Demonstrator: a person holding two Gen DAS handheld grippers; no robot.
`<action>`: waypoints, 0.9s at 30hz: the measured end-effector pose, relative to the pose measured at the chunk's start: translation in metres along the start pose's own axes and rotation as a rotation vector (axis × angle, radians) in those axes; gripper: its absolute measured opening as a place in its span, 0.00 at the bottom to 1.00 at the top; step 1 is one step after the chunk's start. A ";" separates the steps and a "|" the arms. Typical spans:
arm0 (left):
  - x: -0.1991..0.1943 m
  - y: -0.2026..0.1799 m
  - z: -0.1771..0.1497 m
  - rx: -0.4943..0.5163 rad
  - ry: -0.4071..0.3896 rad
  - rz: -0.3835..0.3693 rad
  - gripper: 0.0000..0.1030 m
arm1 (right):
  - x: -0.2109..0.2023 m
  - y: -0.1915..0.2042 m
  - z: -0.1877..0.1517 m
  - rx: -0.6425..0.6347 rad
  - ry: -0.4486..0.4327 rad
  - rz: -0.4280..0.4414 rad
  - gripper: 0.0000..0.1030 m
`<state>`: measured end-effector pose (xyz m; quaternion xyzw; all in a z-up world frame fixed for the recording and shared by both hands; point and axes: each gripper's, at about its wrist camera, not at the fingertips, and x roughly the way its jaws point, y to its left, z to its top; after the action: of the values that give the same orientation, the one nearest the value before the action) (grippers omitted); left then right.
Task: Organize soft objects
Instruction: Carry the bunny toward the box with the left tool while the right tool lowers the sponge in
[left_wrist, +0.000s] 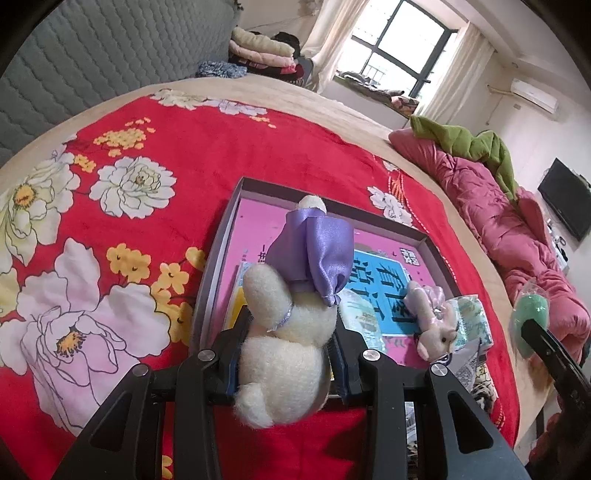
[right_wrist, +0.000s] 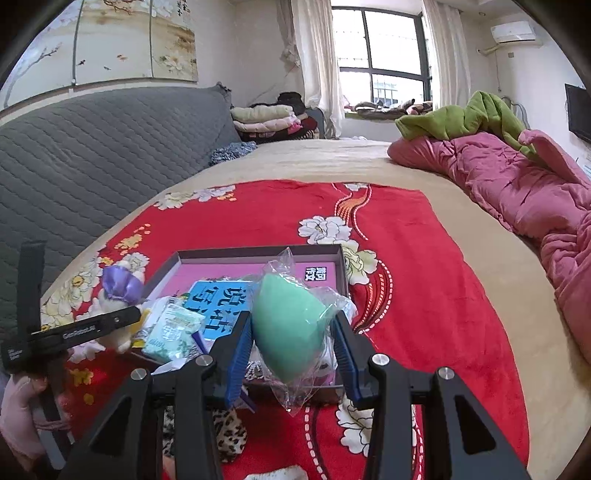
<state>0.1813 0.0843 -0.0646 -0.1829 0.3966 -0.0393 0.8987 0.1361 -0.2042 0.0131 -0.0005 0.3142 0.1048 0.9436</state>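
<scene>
My left gripper (left_wrist: 290, 332) is shut on a cream plush toy in a purple satin dress (left_wrist: 284, 343), held over the near edge of a shallow grey box (left_wrist: 218, 251) with a pink and blue printed floor. A small lilac plush rabbit (left_wrist: 430, 317) and a tissue pack (left_wrist: 472, 317) lie in the box's right part. My right gripper (right_wrist: 291, 325) is shut on a green teardrop sponge in clear wrap (right_wrist: 288, 328), above the box's (right_wrist: 258, 253) near side. The left gripper (right_wrist: 74, 332) with its plush toy (right_wrist: 118, 291) shows at the left of the right wrist view.
The box rests on a red flowered blanket (left_wrist: 184, 147) over a beige bed. A pink quilt (right_wrist: 517, 184) with a green cloth (right_wrist: 472, 114) lies along the right. Folded clothes (right_wrist: 266, 118) sit at the far end by a grey quilted headboard (right_wrist: 92, 147). A leopard-print item (right_wrist: 229, 432) lies near the box's front.
</scene>
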 end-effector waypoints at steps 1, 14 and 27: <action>0.001 0.002 0.000 -0.002 0.006 -0.005 0.37 | 0.006 0.000 0.001 0.002 0.014 0.002 0.42; 0.007 0.009 0.000 -0.005 0.030 -0.029 0.37 | 0.060 0.022 -0.007 -0.096 0.155 -0.111 0.42; 0.008 0.006 -0.001 -0.002 0.028 -0.032 0.37 | 0.057 0.026 -0.013 -0.128 0.146 -0.127 0.50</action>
<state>0.1855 0.0881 -0.0724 -0.1894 0.4063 -0.0558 0.8921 0.1676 -0.1689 -0.0299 -0.0880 0.3739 0.0645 0.9210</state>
